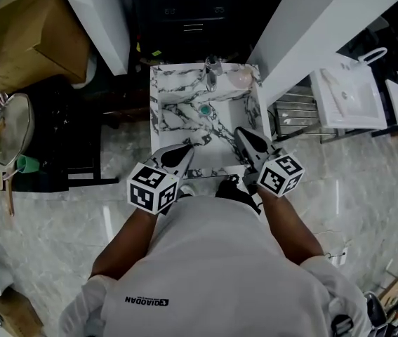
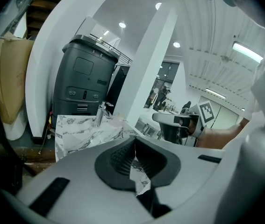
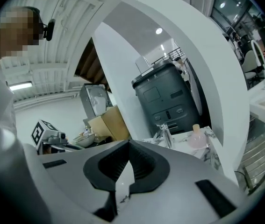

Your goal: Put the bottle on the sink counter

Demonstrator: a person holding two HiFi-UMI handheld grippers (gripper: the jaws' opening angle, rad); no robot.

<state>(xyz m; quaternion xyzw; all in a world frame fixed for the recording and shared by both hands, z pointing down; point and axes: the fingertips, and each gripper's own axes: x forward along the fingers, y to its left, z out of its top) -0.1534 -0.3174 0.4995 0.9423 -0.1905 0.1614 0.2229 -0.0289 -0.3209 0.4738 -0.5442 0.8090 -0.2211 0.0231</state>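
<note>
A small pink round bottle (image 1: 241, 78) stands upright at the back right corner of the marble sink counter (image 1: 167, 83), beside the chrome faucet (image 1: 211, 72). The right gripper view shows that bottle (image 3: 196, 138) ahead, well beyond the jaws. My left gripper (image 1: 188, 149) hovers over the counter's near left part with its jaws together and nothing in them. My right gripper (image 1: 241, 133) is over the near right part, shut and empty, apart from the bottle. The basin (image 1: 206, 121) lies between and ahead of both grippers.
A dark grey machine (image 2: 83, 85) stands behind the counter. White slanted panels (image 1: 104, 20) flank the counter on both sides. A cardboard box (image 1: 34, 34) and a bowl (image 1: 9, 128) are at the left. A white sink unit (image 1: 349, 97) stands at the right.
</note>
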